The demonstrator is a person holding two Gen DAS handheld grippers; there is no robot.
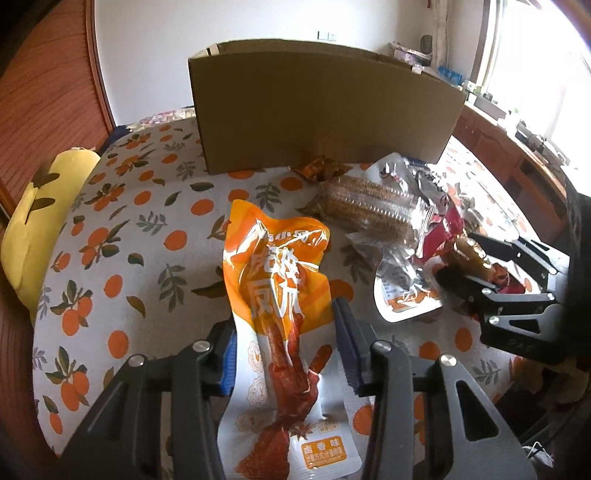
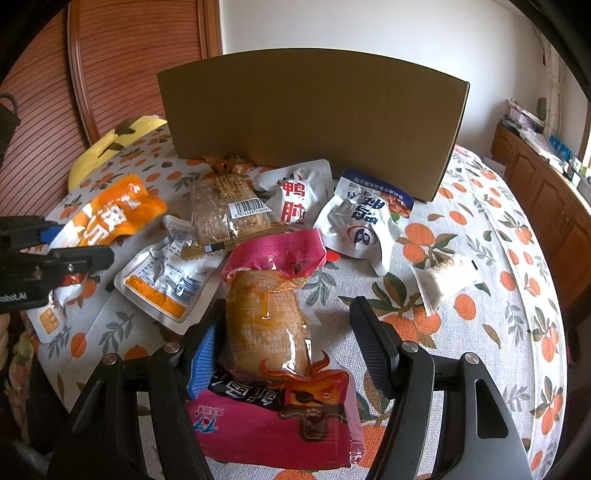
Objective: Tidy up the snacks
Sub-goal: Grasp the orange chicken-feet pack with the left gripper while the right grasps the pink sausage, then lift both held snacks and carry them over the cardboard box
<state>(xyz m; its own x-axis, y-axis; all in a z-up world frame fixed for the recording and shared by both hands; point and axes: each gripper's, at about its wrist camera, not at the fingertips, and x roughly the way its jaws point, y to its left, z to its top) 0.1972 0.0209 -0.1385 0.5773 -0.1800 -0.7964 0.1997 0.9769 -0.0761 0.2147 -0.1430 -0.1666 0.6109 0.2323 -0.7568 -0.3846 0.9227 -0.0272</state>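
Rm: a white wall point(image 2: 332, 26) is running behind, louvred wooden doors point(image 2: 122, 55) are standing on the L and low wooden cabinets point(image 2: 546, 199) are lining the R side under a bright window. A bed point(image 2: 480, 229) w/ a grey cover printed in oranges and leaves is carrying everything. A tall cardboard box point(image 1: 325, 110) is standing upright at the back, and a yellow pillow point(image 1: 40, 214) is lying at the L edge.

The left tool point(image 1: 282, 317) is sitting partly closed, both pads pressing the sides of the orange packet point(image 1: 273, 258), which is running lengthwise between its fingers. The right tool point(image 2: 288, 304) is standing about half open around the pink packet point(image 2: 273, 369). Its blue pad is touching one side and the other finger is staying clear (cover showing in the gap). That packet is lying on the bed in front of the box.

Between them and the box, a silver packet point(image 2: 166, 280), a clear-wrapped seed bar point(image 2: 225, 206) and two white packets point(image 2: 295, 195) are lying in a loose heap, some overlapping. A small white packet point(image 2: 443, 277) is lying apart on the R.

Writing: the orange packet is showing "卤香味" near its bottom, the seed bar's barcode is starting 6974581, and the left tool's body is reading "obot.AI".
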